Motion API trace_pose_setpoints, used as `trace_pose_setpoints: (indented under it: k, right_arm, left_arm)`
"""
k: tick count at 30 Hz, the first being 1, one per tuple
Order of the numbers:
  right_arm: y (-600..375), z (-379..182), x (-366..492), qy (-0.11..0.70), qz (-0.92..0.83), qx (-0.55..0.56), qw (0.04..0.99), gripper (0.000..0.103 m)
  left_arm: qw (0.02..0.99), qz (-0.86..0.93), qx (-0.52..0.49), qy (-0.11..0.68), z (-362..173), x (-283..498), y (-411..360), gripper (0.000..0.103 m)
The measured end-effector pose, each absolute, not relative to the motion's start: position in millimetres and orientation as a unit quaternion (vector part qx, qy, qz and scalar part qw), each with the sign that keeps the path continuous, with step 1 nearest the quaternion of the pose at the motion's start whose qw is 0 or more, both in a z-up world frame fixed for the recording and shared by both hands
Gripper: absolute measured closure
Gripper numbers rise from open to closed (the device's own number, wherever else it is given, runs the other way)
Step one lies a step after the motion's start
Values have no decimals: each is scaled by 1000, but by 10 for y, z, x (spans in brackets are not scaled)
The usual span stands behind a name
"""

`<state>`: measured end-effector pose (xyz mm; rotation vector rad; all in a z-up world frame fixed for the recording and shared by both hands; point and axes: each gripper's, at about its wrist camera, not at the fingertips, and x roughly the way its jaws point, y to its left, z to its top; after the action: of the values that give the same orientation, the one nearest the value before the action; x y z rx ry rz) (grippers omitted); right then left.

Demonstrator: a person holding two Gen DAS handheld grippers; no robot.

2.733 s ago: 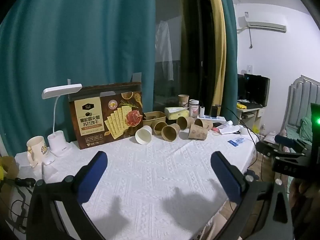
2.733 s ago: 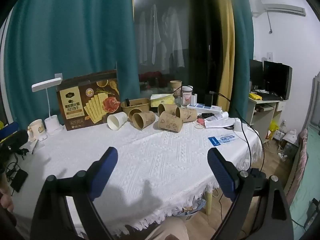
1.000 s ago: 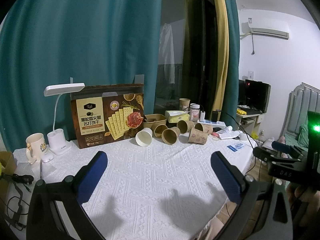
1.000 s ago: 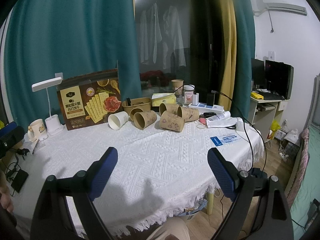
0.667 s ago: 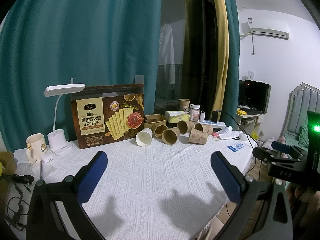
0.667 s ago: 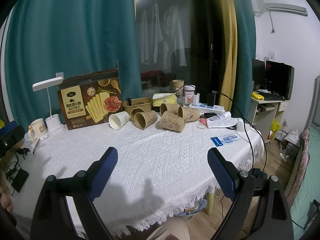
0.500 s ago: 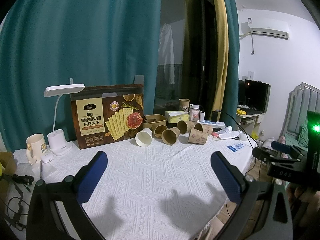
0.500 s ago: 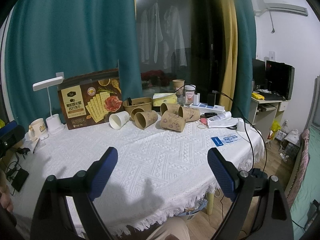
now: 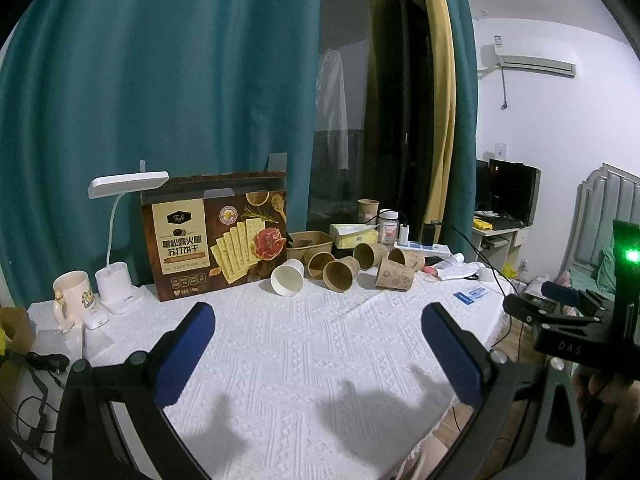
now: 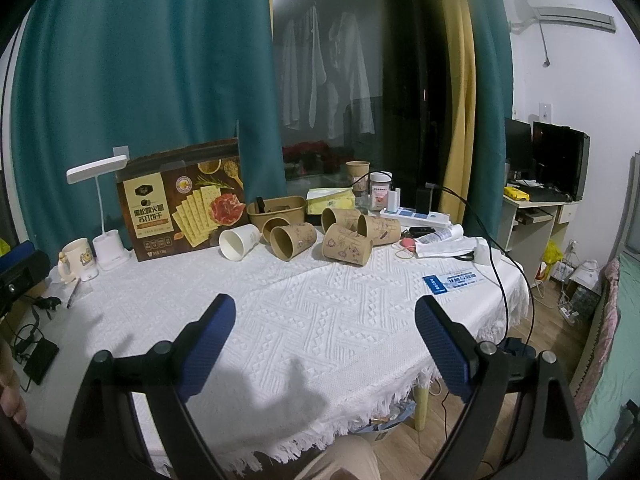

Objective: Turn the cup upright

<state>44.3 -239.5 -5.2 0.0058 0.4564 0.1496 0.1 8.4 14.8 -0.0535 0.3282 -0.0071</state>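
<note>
White-clothed table [image 10: 320,312], toppled paper cups [image 10: 292,242], cracker box [image 10: 182,206], lamp [image 10: 106,248]

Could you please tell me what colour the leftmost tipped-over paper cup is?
The leftmost cup is plain white, unlike its brown neighbours; it shows best in the right wrist view.

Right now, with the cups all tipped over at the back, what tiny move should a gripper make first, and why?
Probably ease the open right gripper forward toward the printed brown cup. It lies on its side nearest the front of the pile, so it looks easiest to reach, and both the right and the left gripper hang empty, well short of the cups.
</note>
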Motion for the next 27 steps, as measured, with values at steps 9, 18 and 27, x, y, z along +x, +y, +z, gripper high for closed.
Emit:
trace_pose_setpoints:
  k: [9, 18, 27]
  right_arm:
    - [-2292, -78, 475, 229, 76, 2, 970, 13]
    - [-2367, -320, 1075, 274, 86, -7, 958, 13]
    - [-2685, -898, 2233, 346, 75, 22, 935, 13]
  left_arm:
    - [984, -2, -20, 176, 126, 107, 59, 0]
    - [969, -41, -2, 244, -128, 762, 29, 0]
    - [940, -79, 51, 329, -642, 1992, -70, 0]
